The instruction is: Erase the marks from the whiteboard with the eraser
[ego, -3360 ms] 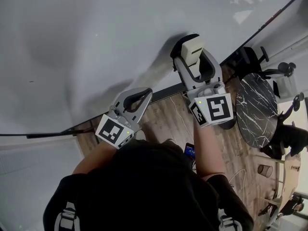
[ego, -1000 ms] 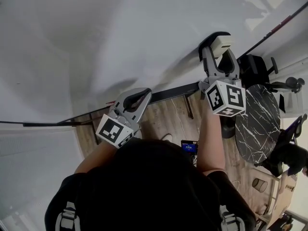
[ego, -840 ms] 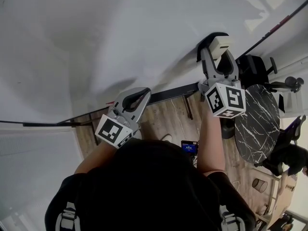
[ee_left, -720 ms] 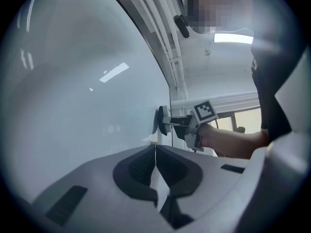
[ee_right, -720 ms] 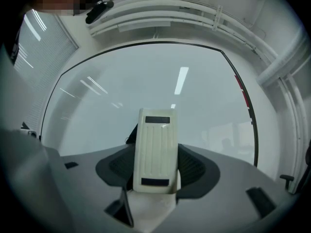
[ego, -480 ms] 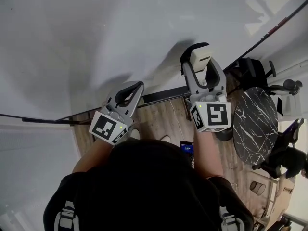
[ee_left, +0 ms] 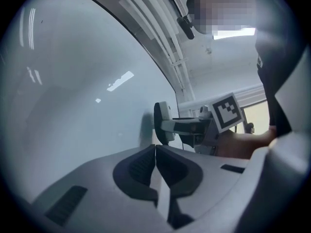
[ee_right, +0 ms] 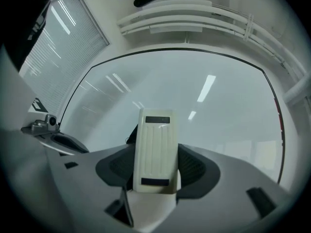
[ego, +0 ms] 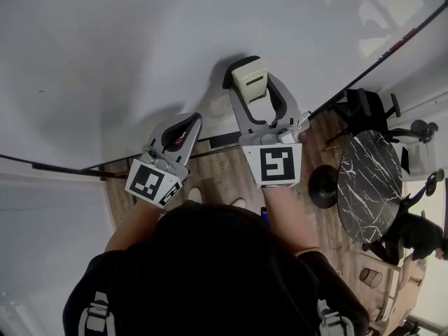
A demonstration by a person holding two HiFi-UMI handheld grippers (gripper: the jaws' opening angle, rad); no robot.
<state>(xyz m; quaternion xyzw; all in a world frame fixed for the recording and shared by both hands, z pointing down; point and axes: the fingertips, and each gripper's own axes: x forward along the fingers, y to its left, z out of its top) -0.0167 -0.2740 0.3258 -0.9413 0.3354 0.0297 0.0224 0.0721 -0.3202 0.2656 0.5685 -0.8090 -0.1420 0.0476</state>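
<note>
Your right gripper (ego: 250, 77) is clenched on the cream eraser (ee_right: 155, 149), which stands lengthwise between its jaws. The eraser's dark pad is laid against the whiteboard (ego: 105, 40), close to the board's black lower frame. Your left gripper (ee_left: 155, 152) has its jaws pressed together with nothing between them, and you hold it just beside the right one, with its tips near the board's surface.

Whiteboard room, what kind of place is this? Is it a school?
Probably an office or meeting room, though a school can't be ruled out. A big wall whiteboard, a round marble-look table with a black office chair on a wooden floor, and window blinds suggest it.
</note>
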